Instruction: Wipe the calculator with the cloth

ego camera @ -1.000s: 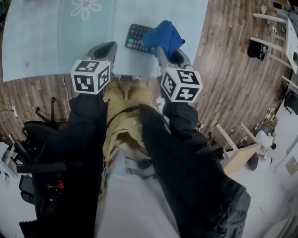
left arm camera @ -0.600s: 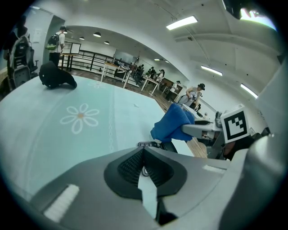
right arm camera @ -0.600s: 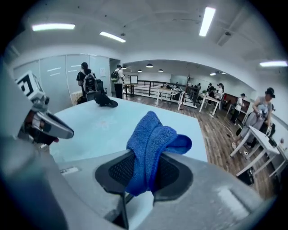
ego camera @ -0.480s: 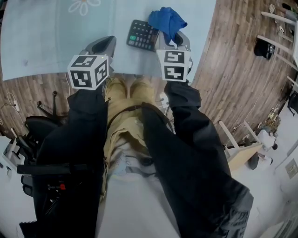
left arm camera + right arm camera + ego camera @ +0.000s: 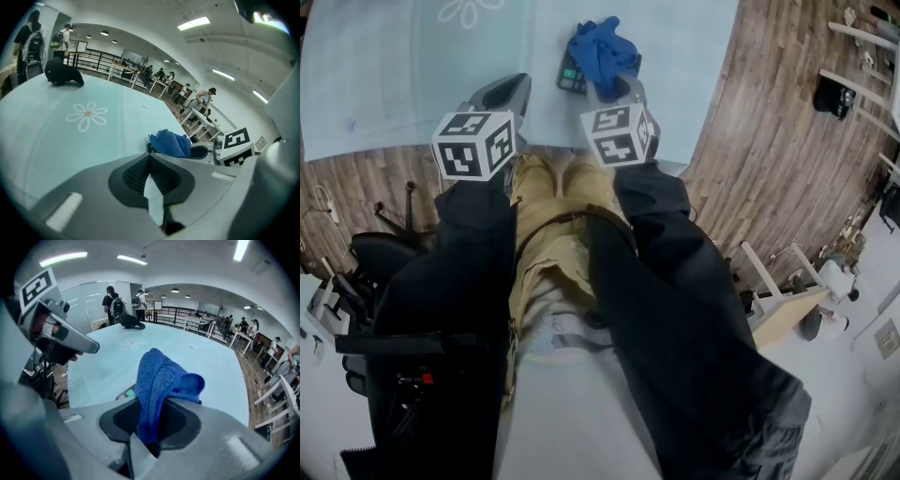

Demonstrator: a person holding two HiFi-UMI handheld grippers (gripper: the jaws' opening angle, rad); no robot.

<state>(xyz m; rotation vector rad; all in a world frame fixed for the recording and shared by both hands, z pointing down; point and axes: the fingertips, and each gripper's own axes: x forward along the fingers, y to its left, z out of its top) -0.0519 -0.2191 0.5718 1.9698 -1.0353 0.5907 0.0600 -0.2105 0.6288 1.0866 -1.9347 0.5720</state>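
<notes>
A black calculator [image 5: 569, 76] lies on the pale blue table [image 5: 394, 84], mostly covered by a bunched blue cloth [image 5: 602, 47]. My right gripper [image 5: 613, 86] is shut on that cloth and holds it on top of the calculator. In the right gripper view the cloth [image 5: 159, 383] rises out of the jaws, and a corner of the calculator [image 5: 125, 392] with a green key shows to its left. My left gripper [image 5: 504, 94] hovers at the table's near edge, left of the calculator, shut with nothing in it. From the left gripper view, the cloth [image 5: 169, 143] sits ahead to the right.
A white flower print [image 5: 86, 116] marks the table's middle. A black cap [image 5: 130, 320] lies at its far end. The table's near edge runs just past both grippers, with wooden floor [image 5: 769, 122] to the right. Black chairs [image 5: 366, 267] stand at the left.
My right gripper has carried the cloth leftward and onto the calculator, which now shows only a corner. The left gripper has stayed nearly still.
</notes>
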